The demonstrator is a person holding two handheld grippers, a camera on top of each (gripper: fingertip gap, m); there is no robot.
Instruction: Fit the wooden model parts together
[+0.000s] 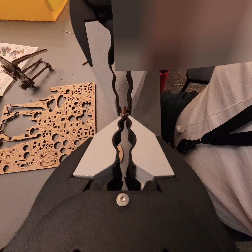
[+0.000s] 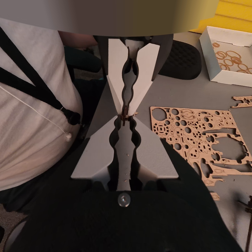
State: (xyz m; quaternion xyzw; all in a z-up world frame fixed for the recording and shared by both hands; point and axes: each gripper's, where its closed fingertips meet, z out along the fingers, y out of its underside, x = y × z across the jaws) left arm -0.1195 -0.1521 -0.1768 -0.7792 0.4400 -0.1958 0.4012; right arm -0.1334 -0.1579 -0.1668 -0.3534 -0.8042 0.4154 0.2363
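Note:
The two grippers meet tip to tip above the grey table [image 1: 65,57]. My left gripper [image 1: 124,118] is shut on a thin small wooden part [image 1: 124,113]. My right gripper [image 2: 124,118] is shut on a small cross-shaped wooden part [image 2: 127,116]. The two parts touch and interlock between the fingertips. In the left wrist view the right gripper [image 1: 124,108] comes down from above. In the right wrist view the left gripper [image 2: 125,108] does the same. A partly built dark wooden model [image 1: 20,70] stands at the far left.
A laser-cut wooden sheet [image 1: 47,129] with many parts punched out lies flat; it also shows in the right wrist view [image 2: 197,136]. A booklet [image 1: 17,53], a yellow box [image 1: 27,9], a white box of rubber rings [image 2: 229,57] and a black foam pad [image 2: 181,61] are around. A person's torso [image 1: 218,136] is close. Left and right tips are no more than a few centimetres apart.

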